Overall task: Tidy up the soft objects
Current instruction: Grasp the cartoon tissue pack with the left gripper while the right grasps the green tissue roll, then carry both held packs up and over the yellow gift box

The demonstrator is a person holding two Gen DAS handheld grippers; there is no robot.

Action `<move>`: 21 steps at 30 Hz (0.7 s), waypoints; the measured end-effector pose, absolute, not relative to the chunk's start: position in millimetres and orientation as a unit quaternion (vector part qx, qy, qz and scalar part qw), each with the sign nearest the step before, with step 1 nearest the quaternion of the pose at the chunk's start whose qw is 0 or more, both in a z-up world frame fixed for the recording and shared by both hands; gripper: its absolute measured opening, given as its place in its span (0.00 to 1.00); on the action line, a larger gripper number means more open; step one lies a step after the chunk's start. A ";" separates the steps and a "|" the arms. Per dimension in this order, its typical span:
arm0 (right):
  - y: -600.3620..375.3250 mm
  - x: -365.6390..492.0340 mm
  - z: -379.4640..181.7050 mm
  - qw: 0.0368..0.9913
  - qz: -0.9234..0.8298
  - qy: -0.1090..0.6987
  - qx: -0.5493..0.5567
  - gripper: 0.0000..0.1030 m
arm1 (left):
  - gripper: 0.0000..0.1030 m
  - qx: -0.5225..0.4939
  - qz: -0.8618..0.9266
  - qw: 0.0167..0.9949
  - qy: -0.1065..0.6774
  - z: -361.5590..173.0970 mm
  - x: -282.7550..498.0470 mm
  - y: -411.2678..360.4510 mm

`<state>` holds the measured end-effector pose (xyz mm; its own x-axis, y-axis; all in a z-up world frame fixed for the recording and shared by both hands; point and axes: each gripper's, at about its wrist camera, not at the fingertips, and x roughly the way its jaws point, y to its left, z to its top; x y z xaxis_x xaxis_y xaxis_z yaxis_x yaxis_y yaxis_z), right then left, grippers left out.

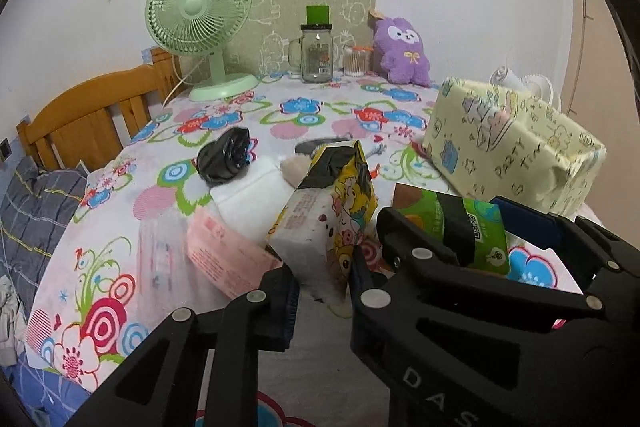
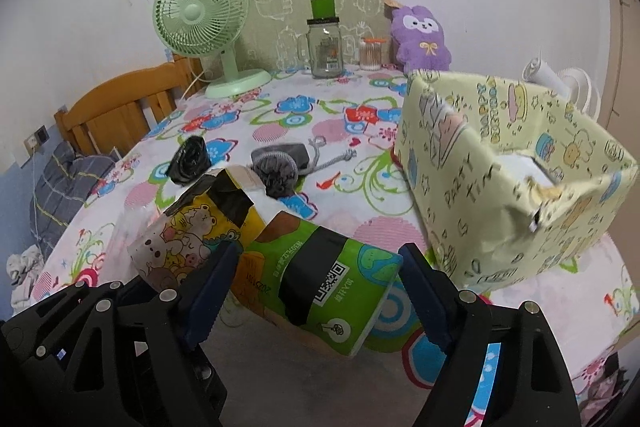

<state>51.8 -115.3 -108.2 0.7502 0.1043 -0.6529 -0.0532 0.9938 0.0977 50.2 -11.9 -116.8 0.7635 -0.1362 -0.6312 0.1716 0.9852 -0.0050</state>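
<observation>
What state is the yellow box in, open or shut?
Open. In the right wrist view the box has no lid, its inner walls show, and something white lies inside. How full it is cannot be told.

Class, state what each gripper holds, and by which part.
Left gripper: shut on the cartoon tissue pack, at its lower near end. Right gripper: open astride the green tissue pack, not gripping.
</observation>
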 end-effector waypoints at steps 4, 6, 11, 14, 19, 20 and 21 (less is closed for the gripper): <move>-117.2 52.5 -94.4 0.937 0.041 0.346 0.037 0.81 | 0.21 0.025 -0.081 0.940 0.329 -104.5 51.1 -13.1; -118.6 53.0 -90.0 0.937 0.041 0.344 0.039 0.81 | 0.21 0.027 -0.081 0.941 0.326 -99.3 51.7 -14.9; -122.7 53.0 -75.5 0.942 0.034 0.332 0.042 0.81 | 0.21 0.027 -0.077 0.946 0.313 -85.1 51.9 -17.5; -122.9 53.3 -66.1 0.944 0.032 0.325 0.036 0.81 | 0.21 0.026 -0.077 0.948 0.308 -77.6 53.3 -18.2; -124.8 54.1 -52.1 0.948 0.026 0.317 0.030 0.81 | 0.21 0.027 -0.075 0.951 0.299 -64.9 56.3 -20.7; -125.0 54.3 -49.2 0.948 0.024 0.315 0.027 0.81 | 0.21 0.030 -0.071 0.952 0.295 -62.5 56.3 -21.8; -125.1 54.5 -47.3 0.949 0.023 0.315 0.025 0.81 | 0.21 0.030 -0.071 0.953 0.294 -60.2 56.4 -22.1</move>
